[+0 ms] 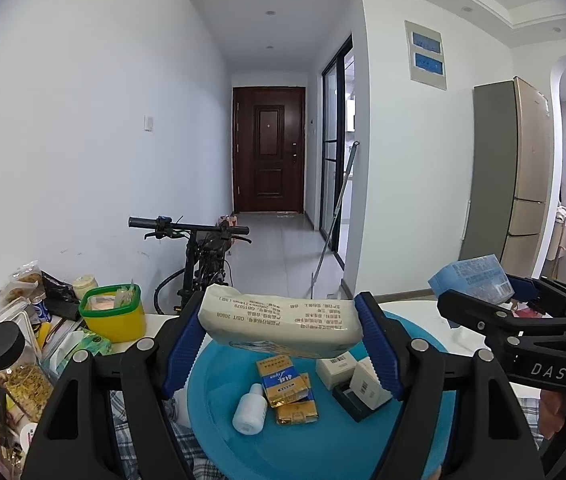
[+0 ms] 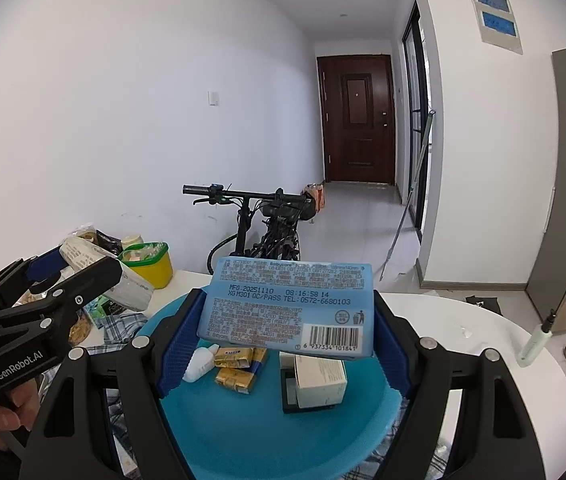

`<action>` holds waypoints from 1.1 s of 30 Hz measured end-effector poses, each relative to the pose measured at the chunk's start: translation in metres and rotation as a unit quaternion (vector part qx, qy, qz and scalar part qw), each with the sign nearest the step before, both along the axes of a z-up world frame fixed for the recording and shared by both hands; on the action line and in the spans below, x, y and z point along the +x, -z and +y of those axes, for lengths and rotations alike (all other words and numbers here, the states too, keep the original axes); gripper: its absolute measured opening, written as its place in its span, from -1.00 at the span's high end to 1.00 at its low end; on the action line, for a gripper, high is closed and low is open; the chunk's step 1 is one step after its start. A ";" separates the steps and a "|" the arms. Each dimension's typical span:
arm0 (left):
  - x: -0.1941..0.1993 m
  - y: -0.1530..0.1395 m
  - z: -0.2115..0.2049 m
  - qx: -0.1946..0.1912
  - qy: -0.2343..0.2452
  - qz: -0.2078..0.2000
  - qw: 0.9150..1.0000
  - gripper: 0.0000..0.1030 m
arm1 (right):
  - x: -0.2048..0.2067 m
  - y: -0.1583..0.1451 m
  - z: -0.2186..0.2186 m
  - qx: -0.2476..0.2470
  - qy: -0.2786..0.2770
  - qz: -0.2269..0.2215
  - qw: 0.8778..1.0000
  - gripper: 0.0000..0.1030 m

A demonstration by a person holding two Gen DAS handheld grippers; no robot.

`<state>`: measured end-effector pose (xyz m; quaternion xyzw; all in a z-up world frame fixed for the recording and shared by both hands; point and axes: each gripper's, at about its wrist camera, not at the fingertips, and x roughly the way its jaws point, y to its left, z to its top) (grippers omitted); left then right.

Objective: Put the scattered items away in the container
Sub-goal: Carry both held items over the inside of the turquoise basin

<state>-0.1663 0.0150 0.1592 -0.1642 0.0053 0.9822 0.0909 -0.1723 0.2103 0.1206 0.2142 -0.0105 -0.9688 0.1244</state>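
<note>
My left gripper (image 1: pixel 283 340) is shut on a cream tissue pack (image 1: pixel 279 326), held above the blue round basin (image 1: pixel 219 428). My right gripper (image 2: pixel 283 328) is shut on a light blue wipes pack (image 2: pixel 287 308) with a barcode, also over the basin (image 2: pixel 267 432). Inside the basin lie a small white bottle (image 1: pixel 249 410), two yellow packets (image 1: pixel 287 388), white boxes (image 1: pixel 367 380) and a black box. The right gripper with its blue pack (image 1: pixel 471 280) shows at the right of the left wrist view. In the right wrist view the left gripper and its pack (image 2: pixel 83 254) appear at the left.
A yellow tub with a green rim (image 1: pixel 113 312), a black-lidded jar (image 1: pixel 7 352) and snack bags crowd the table's left end. The white table (image 2: pixel 483 340) curves away to the right. A bicycle (image 1: pixel 203 252) stands behind the table, with a hallway and a fridge (image 1: pixel 519 176) beyond.
</note>
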 end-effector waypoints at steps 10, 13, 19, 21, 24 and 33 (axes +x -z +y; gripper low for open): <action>-0.045 0.011 -0.002 0.002 -0.002 -0.011 1.000 -0.46 | -0.038 0.005 -0.003 0.009 -0.002 -0.005 1.000 -0.49; -0.056 0.014 0.003 -0.003 0.001 -0.012 1.000 -0.46 | -0.049 0.006 -0.001 0.010 0.000 -0.005 1.000 -0.49; -0.074 0.022 0.008 -0.006 0.006 -0.017 1.000 -0.46 | -0.060 0.012 0.000 0.010 0.003 -0.006 1.000 -0.49; -0.080 0.024 0.008 -0.006 0.008 -0.020 1.000 -0.46 | -0.064 0.013 -0.001 0.012 0.002 -0.007 1.000 -0.49; -0.088 0.025 0.010 -0.007 0.009 -0.024 1.000 -0.46 | -0.068 0.015 -0.001 0.013 0.003 -0.008 1.000 -0.49; -0.099 0.025 0.016 -0.017 0.007 -0.026 0.999 -0.46 | -0.079 0.015 0.000 0.018 0.005 -0.014 1.000 -0.49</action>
